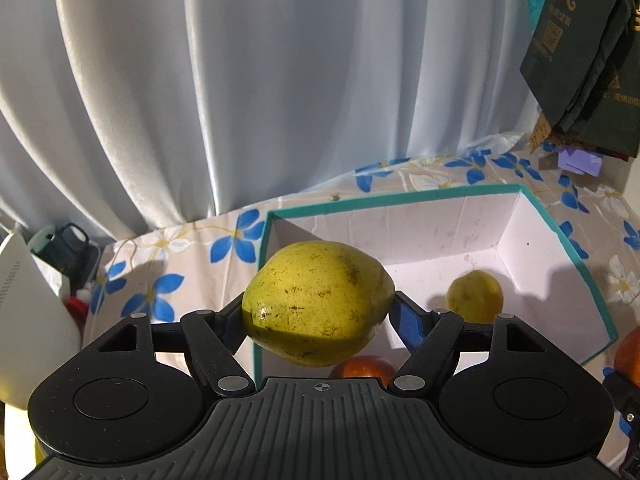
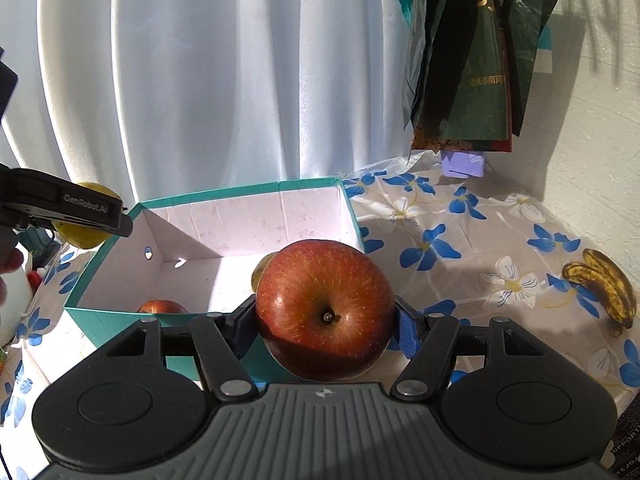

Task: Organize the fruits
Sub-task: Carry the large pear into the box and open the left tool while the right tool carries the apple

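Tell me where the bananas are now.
In the right wrist view, the bananas lie on the floral tablecloth at far right, apart from the teal box.

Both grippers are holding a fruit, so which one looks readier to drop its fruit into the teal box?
Probably the left gripper: its pear hangs over the box corner. The right gripper's apple sits outside the front wall.

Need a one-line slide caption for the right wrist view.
Right gripper holds a red apple before the teal box; bananas lie on the floral tablecloth.
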Tool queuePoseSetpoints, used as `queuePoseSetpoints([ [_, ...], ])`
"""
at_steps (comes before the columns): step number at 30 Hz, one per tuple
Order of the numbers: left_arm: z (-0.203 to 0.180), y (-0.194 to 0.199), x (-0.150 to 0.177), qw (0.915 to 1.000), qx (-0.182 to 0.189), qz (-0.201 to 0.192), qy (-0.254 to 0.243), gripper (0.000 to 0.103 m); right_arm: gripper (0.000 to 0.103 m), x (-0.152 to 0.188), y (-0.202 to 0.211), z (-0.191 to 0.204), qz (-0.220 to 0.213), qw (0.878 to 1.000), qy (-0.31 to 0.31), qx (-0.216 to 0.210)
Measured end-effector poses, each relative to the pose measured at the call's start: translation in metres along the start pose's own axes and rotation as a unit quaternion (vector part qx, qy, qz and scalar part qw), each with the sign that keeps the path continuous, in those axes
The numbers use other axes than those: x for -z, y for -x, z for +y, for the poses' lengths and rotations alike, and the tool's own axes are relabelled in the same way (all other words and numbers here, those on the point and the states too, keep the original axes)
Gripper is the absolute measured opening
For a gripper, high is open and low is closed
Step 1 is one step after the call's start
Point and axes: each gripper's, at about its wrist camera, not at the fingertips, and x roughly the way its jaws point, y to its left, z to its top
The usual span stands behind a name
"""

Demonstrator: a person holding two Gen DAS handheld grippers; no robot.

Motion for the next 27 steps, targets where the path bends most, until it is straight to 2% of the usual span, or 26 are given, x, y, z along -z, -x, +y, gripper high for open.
queuePoseSetpoints([
  [17, -0.019, -0.077, 0.0, 0.9978, -0.007, 0.065, -0.009, 0.078, 0.067, -0.008, -0.005, -0.014, -0.011, 1.0, -0.017, 0.005],
  [22, -0.015, -0.091, 0.003, 0.9965, -0.015, 0.083, -0.004, 0.078, 0.067, -0.008, -0.007, -0.02, -0.013, 1.0, -0.023, 0.007],
  [24, -0.017, -0.092, 0.004, 0.9968, -0.021, 0.077, -0.012, 0.078, 0.067, -0.009, -0.01, -0.021, -0.012, 1.0, -0.026, 0.007],
  [27, -0.021, -0.097, 0.004, 0.9961, -0.014, 0.085, -0.019, 0.078, 0.067, -0.009, -0.013, -0.021, -0.01, 1.0, -0.029, 0.005],
])
